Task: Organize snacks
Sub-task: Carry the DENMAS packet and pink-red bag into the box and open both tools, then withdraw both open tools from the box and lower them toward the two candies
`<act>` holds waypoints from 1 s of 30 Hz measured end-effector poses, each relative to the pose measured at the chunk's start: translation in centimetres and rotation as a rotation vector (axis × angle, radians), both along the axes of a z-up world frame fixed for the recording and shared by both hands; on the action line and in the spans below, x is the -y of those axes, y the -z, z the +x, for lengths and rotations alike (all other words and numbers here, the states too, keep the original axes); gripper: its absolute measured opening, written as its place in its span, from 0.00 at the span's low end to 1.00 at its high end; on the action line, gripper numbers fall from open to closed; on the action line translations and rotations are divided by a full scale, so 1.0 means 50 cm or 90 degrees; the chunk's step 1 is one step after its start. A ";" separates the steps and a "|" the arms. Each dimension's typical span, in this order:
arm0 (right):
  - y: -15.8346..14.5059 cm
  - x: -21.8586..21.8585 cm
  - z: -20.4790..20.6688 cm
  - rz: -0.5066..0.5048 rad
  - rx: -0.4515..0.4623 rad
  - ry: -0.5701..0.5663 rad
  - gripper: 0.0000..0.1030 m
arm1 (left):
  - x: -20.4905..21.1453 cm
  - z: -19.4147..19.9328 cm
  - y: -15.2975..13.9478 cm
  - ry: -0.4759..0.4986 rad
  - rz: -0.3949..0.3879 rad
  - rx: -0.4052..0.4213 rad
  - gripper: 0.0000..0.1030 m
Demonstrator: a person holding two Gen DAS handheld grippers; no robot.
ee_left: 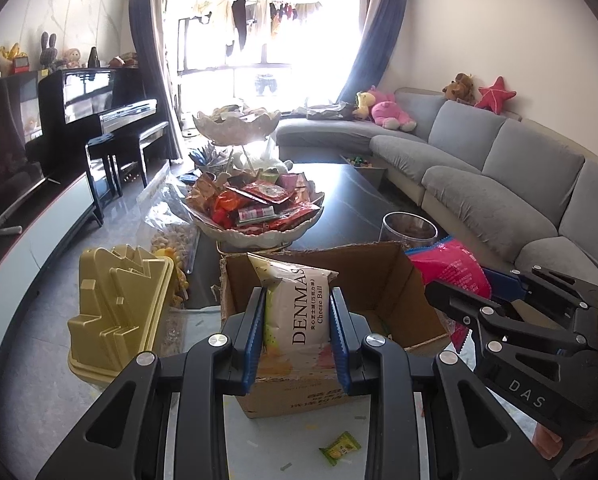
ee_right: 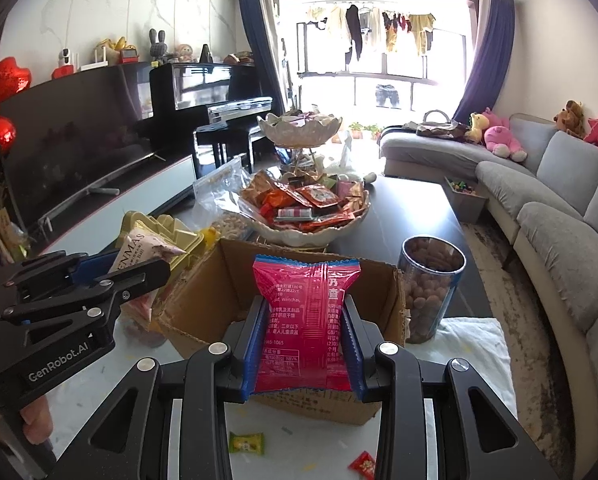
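My left gripper (ee_left: 297,300) is shut on a white DENMAS Cheese Ball bag (ee_left: 299,316) and holds it upright over an open cardboard box (ee_left: 399,276). My right gripper (ee_right: 303,312) is shut on a pink snack packet (ee_right: 305,320) above the same box (ee_right: 227,276). The right gripper (ee_left: 439,292) also shows at the right of the left wrist view with its pink packet (ee_left: 455,268). The left gripper (ee_right: 155,268) with the white bag (ee_right: 139,250) shows at the left of the right wrist view.
A two-tier white bowl stand full of snacks (ee_left: 259,208) stands behind the box on the dark table (ee_left: 351,200). A gold moulded container (ee_left: 119,304) sits left, a clear jar of nuts (ee_right: 433,288) right. Small candies (ee_left: 340,447) (ee_right: 246,443) (ee_right: 363,465) lie in front. Sofa right, piano left.
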State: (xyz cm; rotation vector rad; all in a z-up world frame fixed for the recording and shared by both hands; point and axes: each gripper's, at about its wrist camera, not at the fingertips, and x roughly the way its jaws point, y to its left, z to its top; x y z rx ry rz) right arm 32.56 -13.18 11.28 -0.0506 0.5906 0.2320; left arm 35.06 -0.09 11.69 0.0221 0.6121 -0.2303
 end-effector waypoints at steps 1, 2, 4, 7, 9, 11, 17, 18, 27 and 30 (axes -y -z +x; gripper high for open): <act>0.002 -0.001 0.007 -0.002 -0.001 0.000 0.35 | 0.000 0.010 0.004 0.001 0.000 -0.004 0.30; 0.004 -0.003 0.015 -0.003 -0.003 -0.001 0.35 | 0.000 0.019 0.008 0.000 0.000 -0.007 0.30; 0.010 -0.005 0.030 -0.007 -0.005 0.000 0.35 | -0.001 0.036 0.017 -0.001 0.000 -0.013 0.30; 0.020 -0.006 0.050 -0.011 -0.012 0.002 0.35 | -0.001 0.059 0.031 -0.003 0.002 -0.024 0.30; 0.027 -0.005 0.065 -0.012 -0.018 0.004 0.35 | -0.001 0.070 0.039 -0.006 0.005 -0.028 0.30; 0.034 -0.004 0.079 -0.009 -0.026 0.006 0.35 | -0.001 0.080 0.046 -0.008 0.006 -0.034 0.30; 0.049 0.001 0.117 0.004 -0.051 0.020 0.37 | -0.012 0.102 0.052 -0.035 0.018 -0.033 0.54; 0.050 0.002 0.121 0.002 -0.049 0.025 0.43 | -0.016 0.100 0.050 -0.040 0.019 -0.027 0.57; 0.047 0.008 0.070 -0.026 -0.029 0.048 0.63 | -0.025 0.025 0.043 -0.042 0.041 -0.012 0.64; 0.045 0.005 0.039 -0.032 -0.024 0.037 0.65 | -0.022 0.002 0.042 -0.038 0.046 -0.013 0.64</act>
